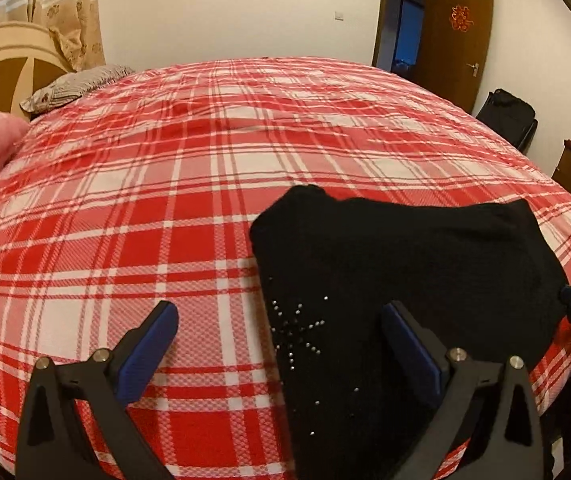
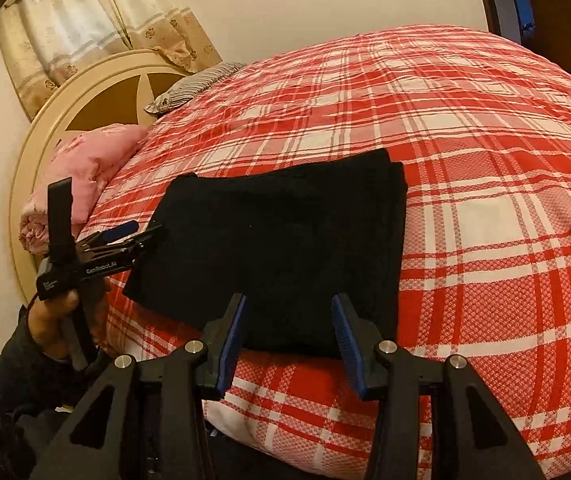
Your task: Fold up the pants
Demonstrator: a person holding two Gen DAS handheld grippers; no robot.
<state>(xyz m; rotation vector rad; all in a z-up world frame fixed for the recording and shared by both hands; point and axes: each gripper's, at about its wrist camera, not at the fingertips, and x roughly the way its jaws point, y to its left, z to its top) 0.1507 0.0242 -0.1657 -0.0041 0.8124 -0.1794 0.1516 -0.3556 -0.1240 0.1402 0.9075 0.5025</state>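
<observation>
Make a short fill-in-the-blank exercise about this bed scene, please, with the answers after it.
1. The folded pants are ____ in colour.
2. The pants lie on a red and white ____ bedcover.
3. The fingers of the left gripper stand ____, holding nothing.
4. The pillow nearest the headboard is ____.

Missing words: black; plaid; open; pink

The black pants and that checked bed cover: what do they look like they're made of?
The black pants look like a soft matte knit, possibly fleecy; they reflect almost no light, and small shiny studs form a starburst on them. The red-and-white checked bed cover looks like woven cotton-type cloth with a fine waffle-like texture, though the fibre itself cannot be told.
</observation>
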